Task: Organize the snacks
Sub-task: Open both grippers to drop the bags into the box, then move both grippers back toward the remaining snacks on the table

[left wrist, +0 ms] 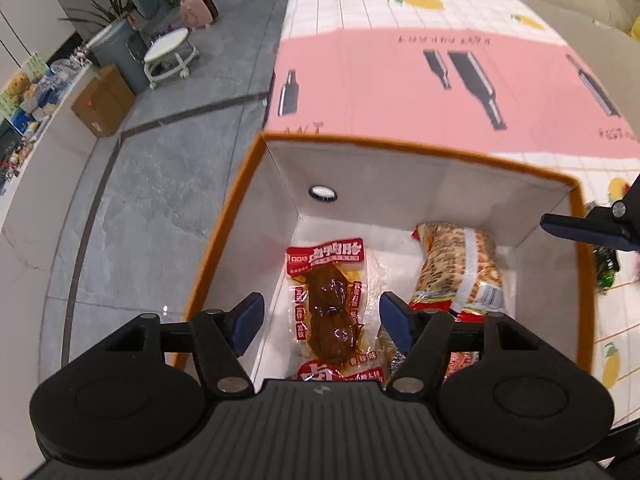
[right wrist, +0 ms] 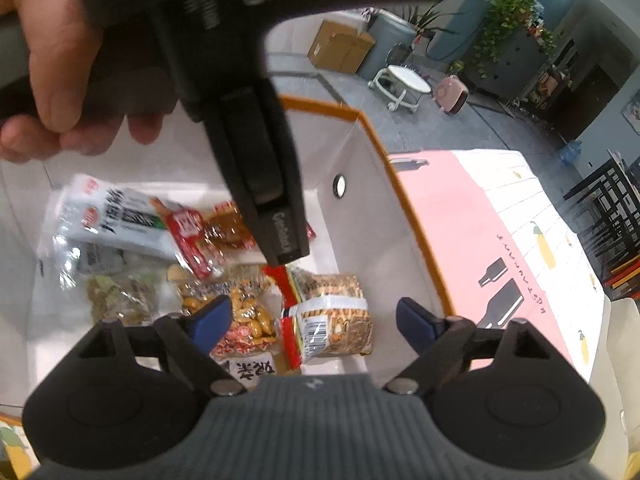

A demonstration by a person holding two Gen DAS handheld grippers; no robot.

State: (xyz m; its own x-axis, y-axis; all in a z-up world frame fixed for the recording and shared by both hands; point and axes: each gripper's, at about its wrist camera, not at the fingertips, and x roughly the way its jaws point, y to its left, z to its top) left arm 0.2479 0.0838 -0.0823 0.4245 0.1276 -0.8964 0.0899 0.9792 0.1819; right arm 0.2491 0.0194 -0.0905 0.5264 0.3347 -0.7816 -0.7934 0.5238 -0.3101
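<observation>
Inside the orange-rimmed storage box (right wrist: pixel 404 200) lay six snack packets, among them one peanut pack (right wrist: pixel 244 316) and one cracker pack (right wrist: pixel 332 320). Left gripper (left wrist: pixel 320 318) and right gripper (right wrist: pixel 314 322) both hung wide open, holding nothing.

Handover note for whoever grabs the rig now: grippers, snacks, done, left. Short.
Left gripper: open, empty, above the orange-rimmed box.
Right gripper: open, empty, above the same box.
In the box: red braised-meat pack, cracker pack, peanut bag, white packs, a pale-green snack bag.
Done: those snacks are in the box.
Left: a green packet lies outside the box on the tablecloth; probably next. Other leftovers are not in view.
</observation>
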